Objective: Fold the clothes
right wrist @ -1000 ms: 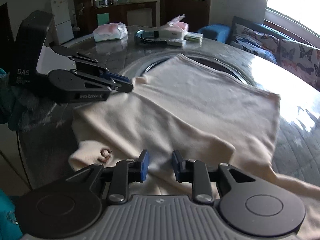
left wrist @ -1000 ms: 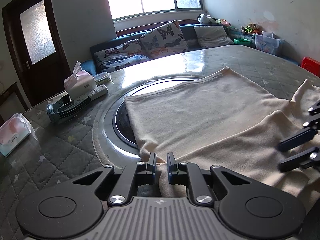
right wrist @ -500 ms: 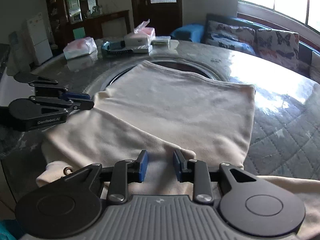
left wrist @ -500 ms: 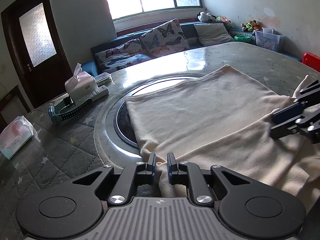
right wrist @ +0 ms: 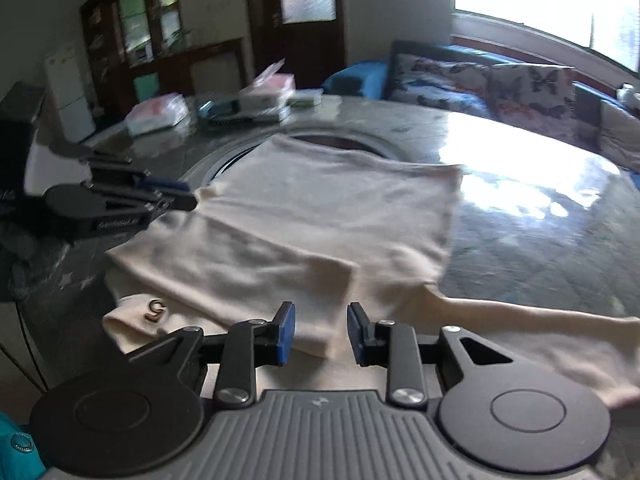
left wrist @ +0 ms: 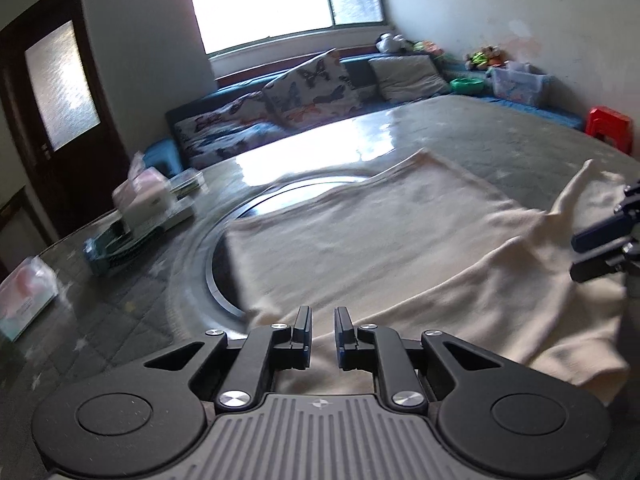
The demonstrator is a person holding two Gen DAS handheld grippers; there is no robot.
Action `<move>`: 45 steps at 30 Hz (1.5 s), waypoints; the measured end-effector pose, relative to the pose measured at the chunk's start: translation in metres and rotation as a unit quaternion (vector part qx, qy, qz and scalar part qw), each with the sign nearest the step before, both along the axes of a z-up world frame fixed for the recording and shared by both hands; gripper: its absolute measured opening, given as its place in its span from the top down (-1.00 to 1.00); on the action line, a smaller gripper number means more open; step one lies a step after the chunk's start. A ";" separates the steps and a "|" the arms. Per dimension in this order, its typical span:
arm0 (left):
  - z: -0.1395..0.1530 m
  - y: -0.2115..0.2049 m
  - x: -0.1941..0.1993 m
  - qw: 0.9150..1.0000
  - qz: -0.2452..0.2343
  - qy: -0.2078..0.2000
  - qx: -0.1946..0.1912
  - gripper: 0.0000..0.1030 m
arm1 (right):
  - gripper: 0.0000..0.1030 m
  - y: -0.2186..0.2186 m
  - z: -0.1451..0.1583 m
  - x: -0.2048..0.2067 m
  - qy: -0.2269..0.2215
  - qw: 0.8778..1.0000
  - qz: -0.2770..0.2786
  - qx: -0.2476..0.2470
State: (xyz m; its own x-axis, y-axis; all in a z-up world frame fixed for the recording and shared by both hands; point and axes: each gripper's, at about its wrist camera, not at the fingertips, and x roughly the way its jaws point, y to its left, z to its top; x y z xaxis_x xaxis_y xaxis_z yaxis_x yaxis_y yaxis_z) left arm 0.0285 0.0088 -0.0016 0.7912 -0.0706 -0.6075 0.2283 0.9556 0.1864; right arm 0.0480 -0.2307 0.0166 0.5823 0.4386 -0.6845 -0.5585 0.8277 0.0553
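Observation:
A cream garment (left wrist: 392, 240) lies spread on the round table, its near part folded over the body; it also shows in the right wrist view (right wrist: 320, 208). One sleeve (right wrist: 540, 328) trails to the right. My left gripper (left wrist: 323, 330) is at the garment's near left edge with a narrow gap between its jaws, and no cloth shows between them. My right gripper (right wrist: 320, 332) is open over the folded edge, empty. Each gripper shows in the other's view: the right one (left wrist: 600, 252) and the left one (right wrist: 168, 196).
The table (left wrist: 500, 136) has a round inset ring (left wrist: 212, 280). Tissue boxes (left wrist: 140, 196), a comb and a wipes pack (left wrist: 24, 300) sit at the table's left. A sofa with butterfly cushions (left wrist: 304, 92) stands behind. A red stool (left wrist: 608, 124) is at far right.
Both grippers have opened wider and let the cloth go. The folded part now lies on the body. The right gripper has drawn back toward the near right edge.

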 end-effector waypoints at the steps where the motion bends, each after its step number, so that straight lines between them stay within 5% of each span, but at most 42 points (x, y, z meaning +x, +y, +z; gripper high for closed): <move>1: 0.001 -0.006 0.000 1.000 -0.007 0.001 -0.005 0.72 | 0.45 -0.007 0.002 0.000 -0.003 1.000 -0.013 0.000; 8: 0.000 -0.050 -0.004 0.998 -0.065 0.008 -0.024 0.72 | 0.45 -0.065 0.000 0.006 -0.010 0.991 -0.132 -0.014; 22: -0.008 -0.093 -0.006 0.993 -0.117 0.019 -0.027 0.70 | 0.44 -0.155 -0.025 0.040 -0.025 0.944 -0.324 -0.052; 37: -0.006 -0.103 -0.013 0.991 -0.134 0.019 -0.023 0.69 | 0.39 -0.177 -0.043 0.056 -0.011 0.927 -0.374 -0.014; 39: -0.006 -0.105 -0.015 0.990 -0.136 0.019 -0.022 0.62 | 0.47 -0.177 -0.042 0.055 -0.010 0.929 -0.370 -0.011; 41: -0.006 -0.106 -0.016 0.990 -0.138 0.019 -0.021 0.56 | 0.76 -0.177 -0.041 0.054 -0.008 0.931 -0.364 -0.006; 45: -0.006 -0.109 -0.019 0.989 -0.145 0.019 -0.019 0.56 | 0.84 -0.171 -0.030 0.048 -0.024 0.936 -0.351 0.005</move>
State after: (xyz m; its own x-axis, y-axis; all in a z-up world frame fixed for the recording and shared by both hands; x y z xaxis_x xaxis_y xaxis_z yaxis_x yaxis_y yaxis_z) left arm 0.0094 -0.1000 -0.0079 0.7114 -0.3147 -0.6284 0.4997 0.8552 0.1374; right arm 0.0962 -0.4015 -0.0137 0.7597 -0.0569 -0.6478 0.1197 0.9914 0.0533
